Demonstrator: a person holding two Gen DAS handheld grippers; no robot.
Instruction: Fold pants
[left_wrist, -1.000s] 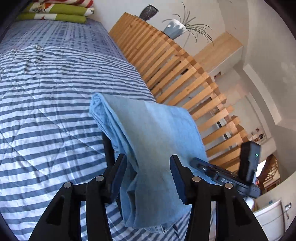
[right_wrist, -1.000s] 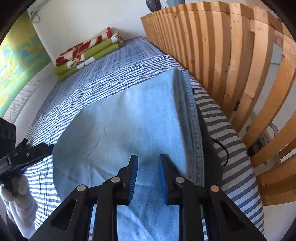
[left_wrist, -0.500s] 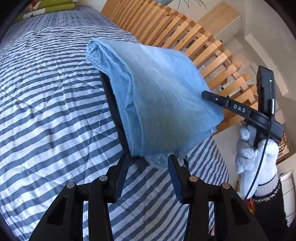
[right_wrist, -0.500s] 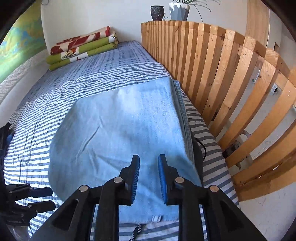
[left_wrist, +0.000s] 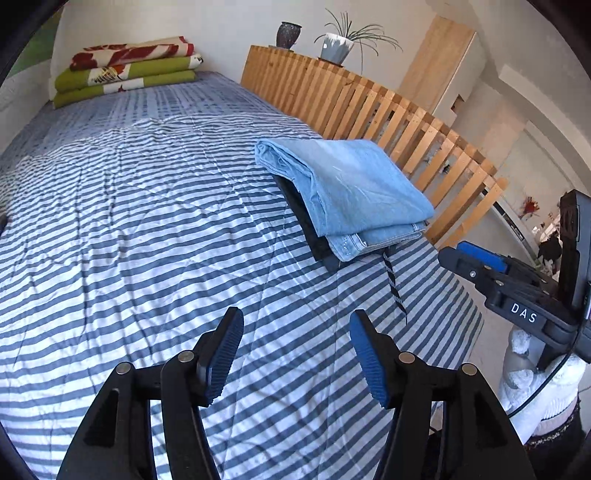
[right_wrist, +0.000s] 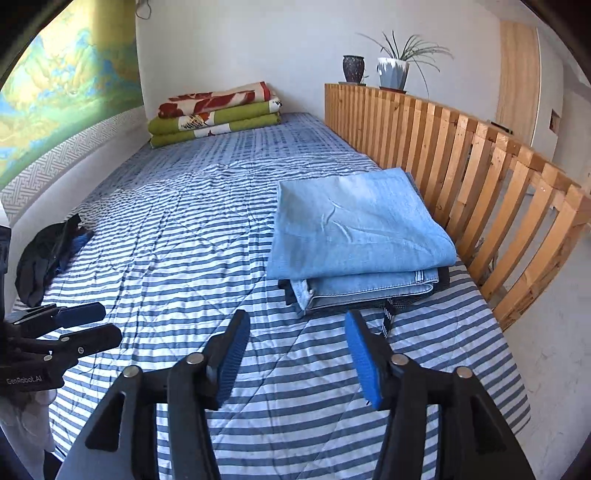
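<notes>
Folded light-blue jeans (left_wrist: 351, 188) (right_wrist: 354, 229) lie in a neat stack on a dark folded garment (left_wrist: 306, 221) near the right edge of the striped bed. A striped cord (left_wrist: 393, 280) trails out from under the stack. My left gripper (left_wrist: 295, 354) is open, held above the bedspread well short of the jeans, with nothing between its fingers. My right gripper (right_wrist: 295, 354) is open too, just in front of the stack's near edge and apart from it. In the left wrist view the right gripper (left_wrist: 476, 258) shows at the right.
The blue-and-white striped bedspread (left_wrist: 129, 229) covers the bed. A wooden slat railing (right_wrist: 480, 177) runs along the right side. Folded blankets (right_wrist: 218, 114) sit at the head. A dark crumpled garment (right_wrist: 48, 254) lies at the left edge. Potted plants (right_wrist: 393, 74) stand on the railing.
Both grippers let go of the jeans, opened wide and drew back toward the foot of the bed. The jeans now rest folded on the dark garment.
</notes>
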